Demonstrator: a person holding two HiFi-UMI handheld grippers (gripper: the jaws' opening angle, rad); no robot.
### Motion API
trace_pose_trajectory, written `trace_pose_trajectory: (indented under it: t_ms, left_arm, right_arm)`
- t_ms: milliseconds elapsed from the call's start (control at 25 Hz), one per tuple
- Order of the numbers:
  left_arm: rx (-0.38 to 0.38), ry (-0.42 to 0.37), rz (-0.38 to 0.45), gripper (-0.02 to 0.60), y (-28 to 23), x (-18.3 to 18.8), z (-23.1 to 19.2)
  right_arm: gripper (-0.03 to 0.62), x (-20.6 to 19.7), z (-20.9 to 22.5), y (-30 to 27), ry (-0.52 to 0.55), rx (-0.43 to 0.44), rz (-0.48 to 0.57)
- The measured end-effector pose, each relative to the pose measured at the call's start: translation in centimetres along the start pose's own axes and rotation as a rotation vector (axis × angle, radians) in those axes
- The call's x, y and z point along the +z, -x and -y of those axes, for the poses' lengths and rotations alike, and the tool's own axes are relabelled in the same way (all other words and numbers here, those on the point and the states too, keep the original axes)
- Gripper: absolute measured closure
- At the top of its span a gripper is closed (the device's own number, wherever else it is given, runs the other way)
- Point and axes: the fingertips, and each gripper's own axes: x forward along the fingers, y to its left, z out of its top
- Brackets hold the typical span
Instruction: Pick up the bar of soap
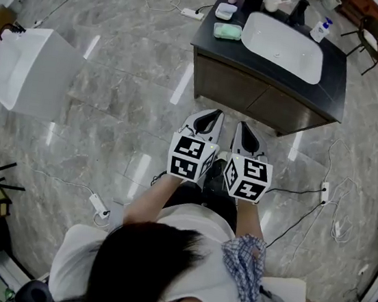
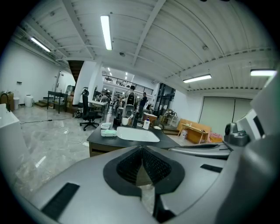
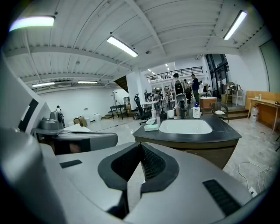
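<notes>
Jaws closed, nothing between them, on both left gripper (image 1: 209,117) and right gripper (image 1: 245,130); side by side, near. Bar of soap (image 1: 227,31): far, left end of vanity counter (image 1: 204,42), beside sink (image 1: 284,38). Step judged: approach. Next: close in, open one pair.

Open industrial lab hall: ceiling strip lights (image 2: 106,33), freestanding sink vanity (image 1: 251,96), office chair (image 2: 89,116), floor power strip (image 1: 99,205).
</notes>
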Motion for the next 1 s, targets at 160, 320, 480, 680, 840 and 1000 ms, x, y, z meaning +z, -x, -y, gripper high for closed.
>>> trace_pose_trajectory:
  t_ms: [160, 320, 480, 680, 840, 1000]
  left_arm:
    - [0.016, 0.009, -0.004, 0.568, -2.5, 0.9, -0.4]
    - [0.036, 0.019, -0.004, 0.568, -5.0, 2.0, -0.8]
    - [0.059, 0.039, -0.008, 0.568, -7.7, 3.0, -0.7]
    - [0.068, 0.044, -0.024, 0.568, -11.2, 3.6, 0.4]
    - [0.090, 0.042, -0.034, 0.568, -13.7, 4.1, 1.0]
    - [0.127, 0.063, -0.037, 0.568, -15.7, 4.5, 1.2]
  right_arm:
    - [0.579, 0.9, 1.4, -2.1, 0.001, 0.020, -0.010]
    - [0.579, 2.0, 3.1, -4.0, 0.004, 0.037, -0.018]
    - [0.579, 3.1, 5.3, -5.7, 0.010, 0.058, -0.026]
    - [0.579, 3.8, 8.6, -7.7, 0.006, 0.078, -0.041]
    - [0.579, 4.5, 10.4, -9.3, 0.004, 0.122, -0.056]
    - [0.579, 4.8, 11.6, -10.6, 0.016, 0.164, -0.070]
